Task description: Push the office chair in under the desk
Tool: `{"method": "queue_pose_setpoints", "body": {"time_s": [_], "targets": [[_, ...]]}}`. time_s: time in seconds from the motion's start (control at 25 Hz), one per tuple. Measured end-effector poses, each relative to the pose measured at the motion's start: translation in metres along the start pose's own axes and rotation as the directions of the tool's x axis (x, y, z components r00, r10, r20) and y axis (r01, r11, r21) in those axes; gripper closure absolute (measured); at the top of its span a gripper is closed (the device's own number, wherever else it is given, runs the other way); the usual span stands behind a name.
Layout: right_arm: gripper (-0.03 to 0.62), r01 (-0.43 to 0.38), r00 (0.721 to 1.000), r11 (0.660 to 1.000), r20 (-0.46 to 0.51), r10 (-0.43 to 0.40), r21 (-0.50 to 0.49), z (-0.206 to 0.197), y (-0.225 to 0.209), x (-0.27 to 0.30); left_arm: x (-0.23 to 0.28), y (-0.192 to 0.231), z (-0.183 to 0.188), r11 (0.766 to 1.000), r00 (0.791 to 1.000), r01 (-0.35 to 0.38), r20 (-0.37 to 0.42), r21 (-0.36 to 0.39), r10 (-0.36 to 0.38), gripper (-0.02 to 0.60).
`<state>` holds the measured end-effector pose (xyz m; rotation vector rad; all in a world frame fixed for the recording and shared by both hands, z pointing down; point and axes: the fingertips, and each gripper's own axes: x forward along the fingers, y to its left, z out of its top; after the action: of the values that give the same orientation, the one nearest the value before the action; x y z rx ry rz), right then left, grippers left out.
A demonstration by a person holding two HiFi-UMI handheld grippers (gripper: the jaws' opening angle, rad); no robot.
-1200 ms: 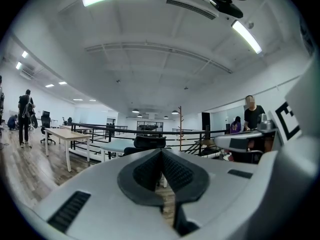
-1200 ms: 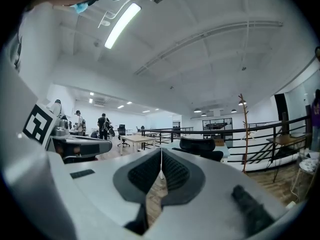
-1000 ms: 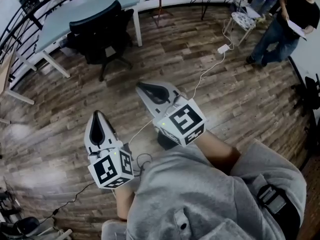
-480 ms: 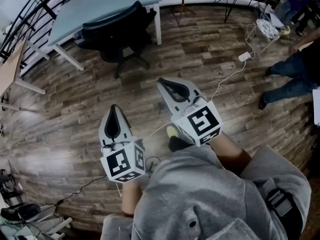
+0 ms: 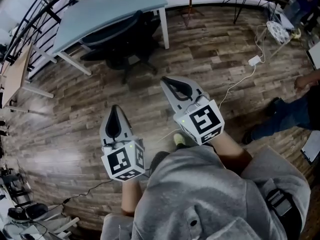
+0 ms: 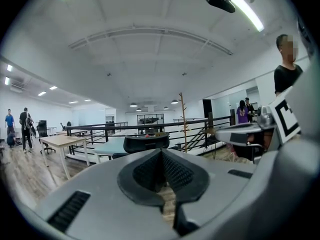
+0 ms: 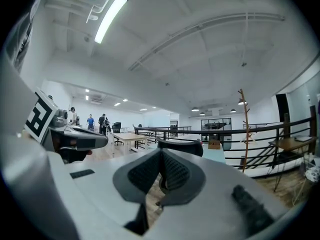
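On the wood floor (image 5: 60,109) we stand well short of the job. The pale-blue desk (image 5: 100,9) lies at eleven o'clock. The black office chair (image 5: 117,36) sits at its near edge, back toward us, with its backrest and base showing beyond the desktop. As far as we can judge, nothing has been pushed yet, so the approach and the shove itself remain. Our left gripper (image 5: 115,108) and right gripper (image 5: 168,80) point toward the chair, well apart from it, each with jaws pressed together on nothing. A person's legs (image 5: 280,116) show at three o'clock and a wooden table (image 5: 15,69) at nine. A white cable (image 5: 235,84) with its adapter (image 5: 254,60) trails at one o'clock, off the bare path to the chair.
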<state>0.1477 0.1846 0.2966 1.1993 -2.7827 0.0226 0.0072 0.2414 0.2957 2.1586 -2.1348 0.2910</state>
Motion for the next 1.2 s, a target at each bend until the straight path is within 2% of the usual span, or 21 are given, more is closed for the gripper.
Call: {"method": "queue_pose_setpoints", "body": {"time_s": [0.24,0.4,0.56,0.84,1.2], "targets": [[0.569,-0.011,1.0,0.994,-0.012,0.009,-0.111,0.005,-0.025,0.033,0.029,0.017,0.007,0.999,0.999,-0.031,0.017,0.032,0.031,0.566],[0.568,-0.014,0.999,0.976,-0.048,0.004,-0.216,0.001,-0.045,0.06,0.055,0.037,0.004,0.995,0.999,-0.045,-0.005,0.086,0.045,0.565],[0.568,-0.014,0.997,0.956,-0.083,-0.01,-0.292,-0.007,-0.064,0.096,0.086,0.067,0.001,0.995,0.998,-0.055,-0.017,0.087,0.057,0.563],[0.566,-0.012,0.99,0.94,-0.136,-0.036,-0.341,-0.023,-0.09,0.162,0.151,0.106,-0.018,0.996,0.998,-0.035,-0.047,0.079,0.039,0.563],[0.555,-0.008,0.979,0.928,-0.193,-0.069,-0.373,-0.038,-0.115,0.238,0.23,0.151,-0.022,0.999,0.997,-0.018,-0.075,0.045,0.021,0.563]]}}
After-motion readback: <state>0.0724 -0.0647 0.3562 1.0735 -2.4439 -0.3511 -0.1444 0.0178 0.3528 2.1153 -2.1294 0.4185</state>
